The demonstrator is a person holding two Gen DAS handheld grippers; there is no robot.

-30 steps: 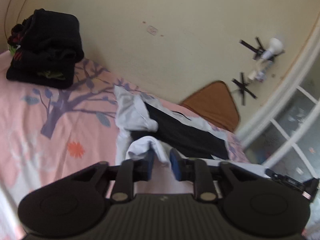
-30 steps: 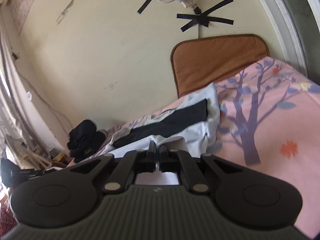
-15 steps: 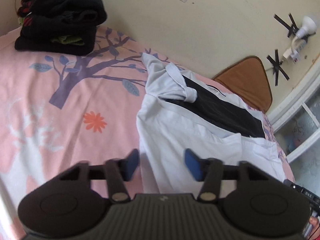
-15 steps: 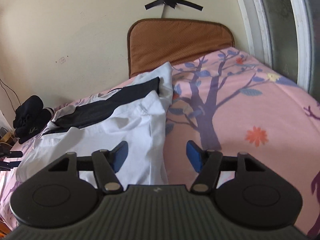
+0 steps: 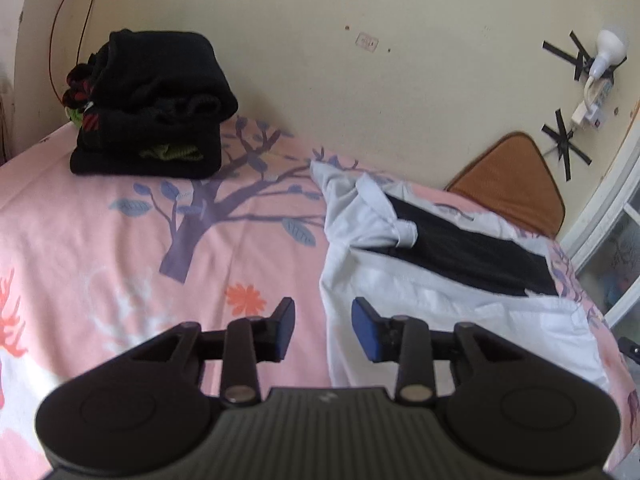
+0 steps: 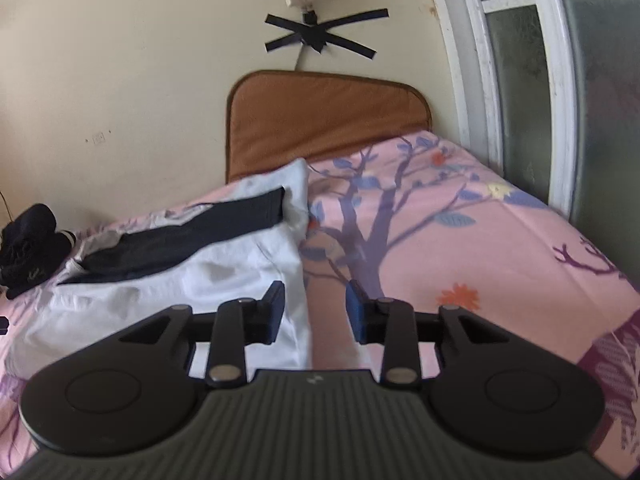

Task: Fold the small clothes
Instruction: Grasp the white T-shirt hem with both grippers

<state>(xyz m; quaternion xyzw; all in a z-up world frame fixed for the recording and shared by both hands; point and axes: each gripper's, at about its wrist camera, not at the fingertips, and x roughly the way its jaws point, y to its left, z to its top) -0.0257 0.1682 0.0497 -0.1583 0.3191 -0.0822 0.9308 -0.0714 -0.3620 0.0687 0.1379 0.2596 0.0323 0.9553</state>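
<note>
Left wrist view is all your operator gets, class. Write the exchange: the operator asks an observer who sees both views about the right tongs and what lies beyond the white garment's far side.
Operator: I can't make out the right tongs. Where are they?
Observer: The right tongs hover over the white garment at its right-hand edge, which runs between the two pads. The jaws are opening and neither pad presses on the cloth.
Operator: What lies past that edge?
Observer: Only the pink sheet, printed with a purple tree and an orange flower. No other clothes lie there.
</note>
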